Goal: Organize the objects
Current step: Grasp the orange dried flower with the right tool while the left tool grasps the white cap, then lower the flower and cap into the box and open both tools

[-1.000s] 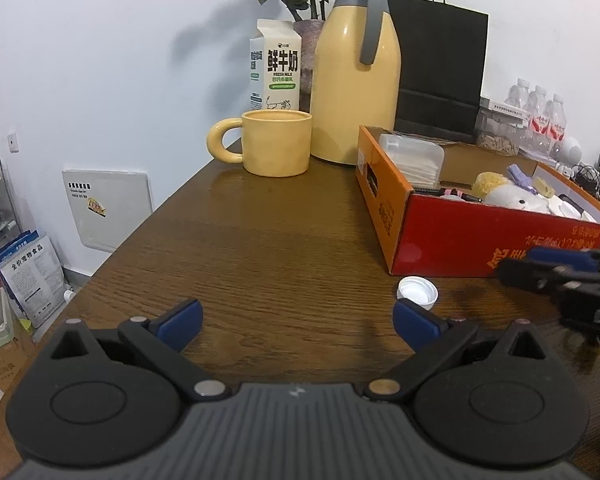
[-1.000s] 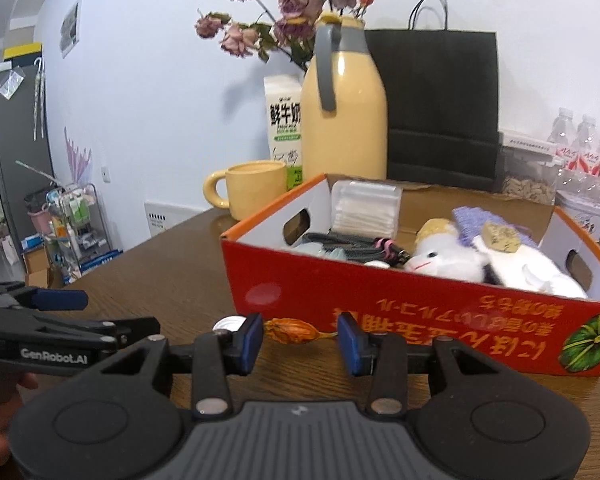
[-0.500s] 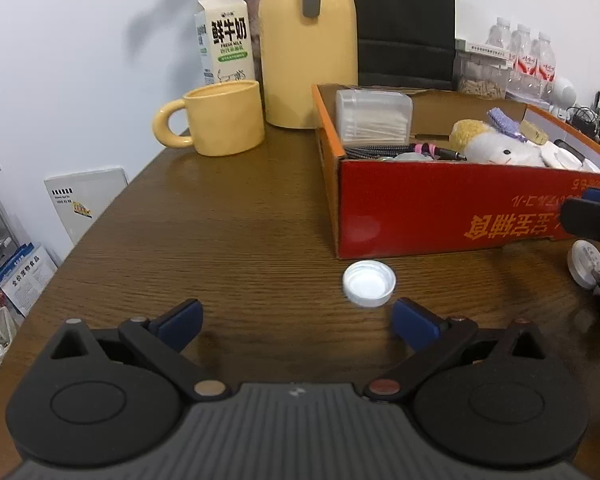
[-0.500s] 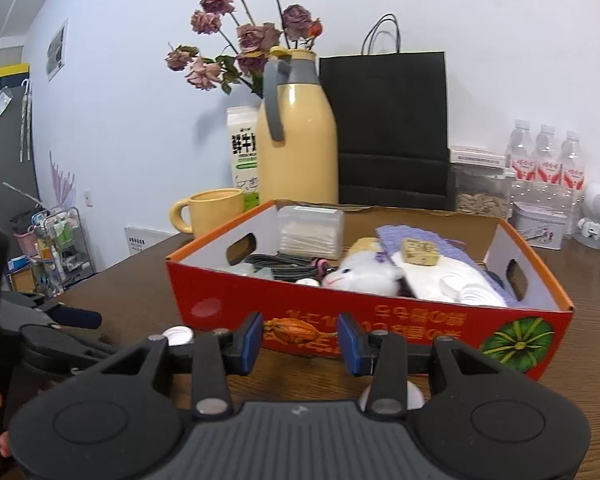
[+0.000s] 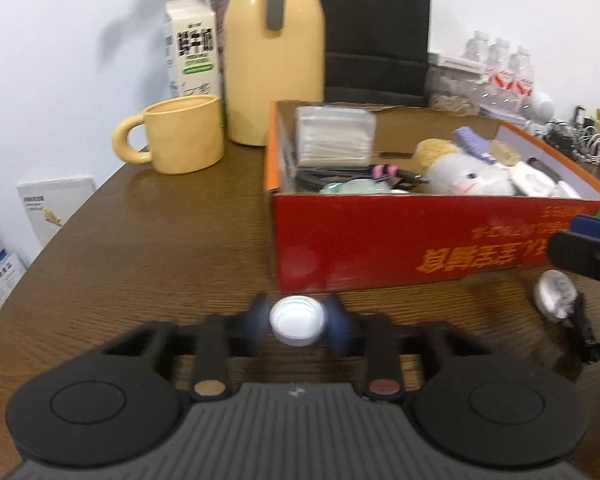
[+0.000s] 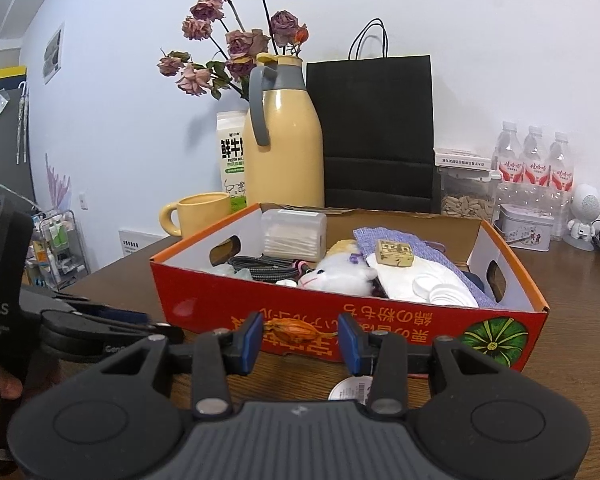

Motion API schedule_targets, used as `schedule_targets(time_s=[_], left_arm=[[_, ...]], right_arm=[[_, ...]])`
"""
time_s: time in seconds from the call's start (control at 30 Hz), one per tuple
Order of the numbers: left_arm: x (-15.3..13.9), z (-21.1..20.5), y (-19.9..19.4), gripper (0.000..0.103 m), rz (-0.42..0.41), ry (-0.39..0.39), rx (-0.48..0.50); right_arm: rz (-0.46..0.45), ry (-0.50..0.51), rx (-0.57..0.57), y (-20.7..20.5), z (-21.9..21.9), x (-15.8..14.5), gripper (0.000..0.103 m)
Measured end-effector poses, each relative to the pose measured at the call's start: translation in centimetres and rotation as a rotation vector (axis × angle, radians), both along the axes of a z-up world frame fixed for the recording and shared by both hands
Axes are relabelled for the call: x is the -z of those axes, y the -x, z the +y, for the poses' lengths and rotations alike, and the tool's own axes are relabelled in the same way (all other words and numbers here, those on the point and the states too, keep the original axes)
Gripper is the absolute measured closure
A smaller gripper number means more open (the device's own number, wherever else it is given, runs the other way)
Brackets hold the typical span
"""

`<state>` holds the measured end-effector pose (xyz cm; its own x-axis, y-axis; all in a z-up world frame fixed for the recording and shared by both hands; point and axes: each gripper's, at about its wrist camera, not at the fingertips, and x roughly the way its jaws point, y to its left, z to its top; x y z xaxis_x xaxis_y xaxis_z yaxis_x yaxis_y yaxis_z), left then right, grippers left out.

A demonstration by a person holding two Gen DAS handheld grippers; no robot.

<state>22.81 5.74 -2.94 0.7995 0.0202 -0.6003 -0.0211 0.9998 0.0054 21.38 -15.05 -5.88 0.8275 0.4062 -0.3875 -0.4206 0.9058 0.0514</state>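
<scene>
Since the earlier frame the left gripper [image 5: 297,322] has slid fwd to the white bottle cap [image 5: 297,319] in front of the red box [image 5: 380,236], and its jaws have just been closing, w/ the pads now against the cap's sides. Right gripper [image 6: 299,332] holds a small dried orange bud [image 6: 293,330], touching the left pad only, so can't tell if it's actually pinched. Box already has a plush toy [image 6: 336,276], cables etc; cap, bud and a round white tag [image 5: 556,294] on the table [image 5: 160,248] aren't in yet, so prob over halfway.

Three water bottles [image 6: 534,156] are standing in a row at the back — one yellow mug [image 5: 184,134], one yellow jug [image 5: 274,56], one milk carton [image 5: 192,54], one black bag [image 6: 370,128], one red box [image 5: 420,236] — and two hand-held grippers are showing.
</scene>
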Motion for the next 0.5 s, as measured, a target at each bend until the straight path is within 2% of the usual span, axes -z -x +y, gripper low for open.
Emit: schedule_targets(time_s=[0.3, 0.5], left_arm=[[-0.6, -0.3, 1.1, 0.074, -0.055, 0.036, -0.032], [-2.4, -0.4, 3.3, 0.074, -0.167, 0.069, -0.061]], right_arm=[[-0.016, 0.005, -0.002, 0.2, 0.2, -0.1, 0.063], [-0.034, -0.002, 0.003, 0.5, 0.0, -0.3, 0.063]])
